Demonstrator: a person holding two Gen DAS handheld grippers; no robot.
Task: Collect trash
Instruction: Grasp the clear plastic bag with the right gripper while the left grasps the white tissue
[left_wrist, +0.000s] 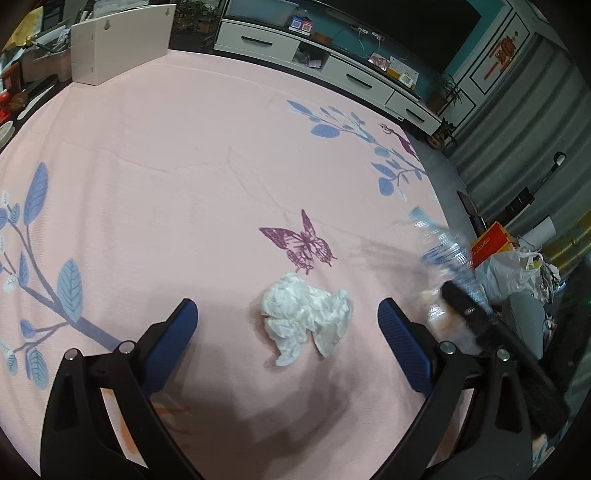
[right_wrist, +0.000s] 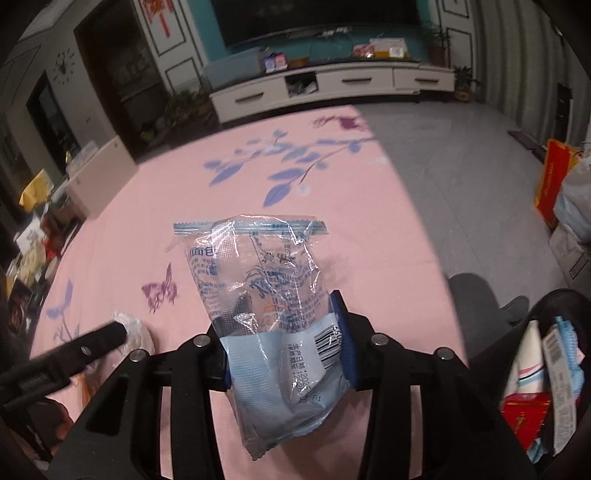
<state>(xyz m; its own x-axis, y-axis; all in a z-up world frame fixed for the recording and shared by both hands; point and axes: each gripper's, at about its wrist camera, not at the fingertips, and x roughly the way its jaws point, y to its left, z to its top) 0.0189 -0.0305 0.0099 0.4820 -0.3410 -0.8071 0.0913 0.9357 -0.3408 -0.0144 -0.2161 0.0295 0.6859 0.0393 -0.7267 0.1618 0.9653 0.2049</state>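
Observation:
A crumpled white tissue (left_wrist: 306, 321) lies on the pink flowered tablecloth (left_wrist: 184, 166), just ahead of my left gripper (left_wrist: 287, 308). That gripper is open, one blue pad on each side of the tissue and apart from it. My right gripper (right_wrist: 282, 332) is shut on a clear plastic food wrapper (right_wrist: 266, 280) with blue print, held above the cloth. In the left wrist view the wrapper (left_wrist: 443, 251) shows blurred at the right, beside a black finger of the right gripper. The right wrist view shows the tissue (right_wrist: 135, 326) low on the left, behind a finger of the left gripper.
A dark bin (right_wrist: 535, 306) with several wrappers in it stands at the lower right, off the table's edge. Plastic bags (left_wrist: 509, 269) and an orange bag (right_wrist: 554, 181) sit on the grey floor. A white box (left_wrist: 118, 40) stands at the table's far left corner.

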